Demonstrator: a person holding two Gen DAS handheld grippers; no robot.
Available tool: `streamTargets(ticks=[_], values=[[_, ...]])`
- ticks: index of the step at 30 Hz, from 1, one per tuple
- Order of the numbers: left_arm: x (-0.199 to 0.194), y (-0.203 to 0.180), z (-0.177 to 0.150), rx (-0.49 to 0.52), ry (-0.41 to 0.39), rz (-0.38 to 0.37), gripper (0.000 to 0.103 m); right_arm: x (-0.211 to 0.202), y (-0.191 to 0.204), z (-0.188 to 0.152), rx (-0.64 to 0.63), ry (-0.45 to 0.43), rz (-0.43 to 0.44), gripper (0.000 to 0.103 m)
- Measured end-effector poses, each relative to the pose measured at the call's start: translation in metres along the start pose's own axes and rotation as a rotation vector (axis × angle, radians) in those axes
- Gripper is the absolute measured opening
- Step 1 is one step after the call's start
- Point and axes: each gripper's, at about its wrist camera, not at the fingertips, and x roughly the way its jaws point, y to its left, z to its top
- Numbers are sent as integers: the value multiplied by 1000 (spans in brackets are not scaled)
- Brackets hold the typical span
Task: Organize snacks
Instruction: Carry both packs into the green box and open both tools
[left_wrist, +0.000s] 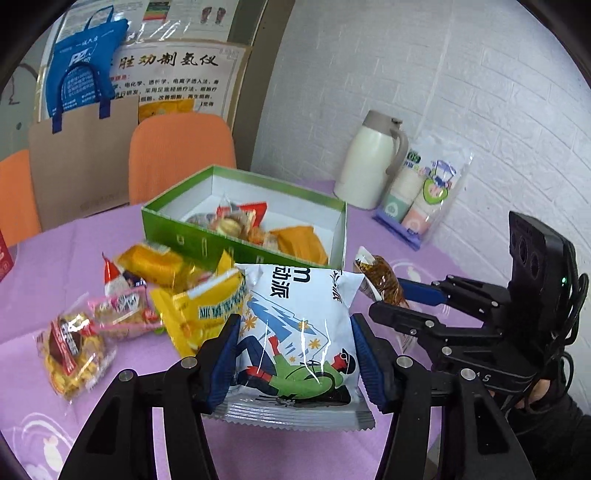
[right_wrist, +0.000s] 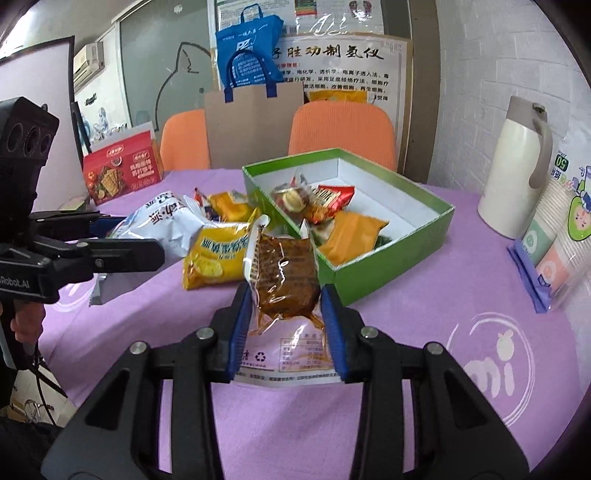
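White foil, the snack bag (left_wrist: 295, 332) sits clamped in the left hand-held gripper (left_wrist: 295, 354), its long axis pointing ahead at the green box (left_wrist: 236, 251). The right hand-held gripper (right_wrist: 288, 328) pinches a brown sauce pouch (right_wrist: 284, 280), box just ahead and rightward, nearer this hand, I judge.

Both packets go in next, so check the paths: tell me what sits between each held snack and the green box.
The right gripper holds the brown packet just short of the green box; only its near wall lies ahead. The left gripper holds the white bag; the yellow packet lies left of its path, so again only the box wall.
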Motion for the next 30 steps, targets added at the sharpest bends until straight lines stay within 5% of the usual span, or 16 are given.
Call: streamTargets(ticks=[11, 20, 22, 23, 24, 25, 26, 30], values=[[64, 14, 100, -81, -56, 38, 59, 45, -68, 53, 175, -51, -96, 40], [132, 39, 111, -115, -4, 97, 59, 96, -95, 62, 199, -36, -128, 43], [139, 44, 106, -112, -6, 111, 64, 106, -92, 62, 162, -29, -144, 50], [140, 45, 104, -112, -13, 117, 80, 108, -89, 62, 136, -34, -152, 53], [140, 45, 103, -115, -23, 135, 95, 108, -86, 61, 109, -37, -160, 70], [137, 46, 101, -120, -44, 170, 99, 107, -83, 61, 89, -46, -182, 92], [134, 46, 101, -117, -62, 193, 103, 103, -79, 60, 73, -65, -194, 98], [123, 42, 101, -68, -63, 221, 103, 89, -73, 60, 50, -96, -191, 100]])
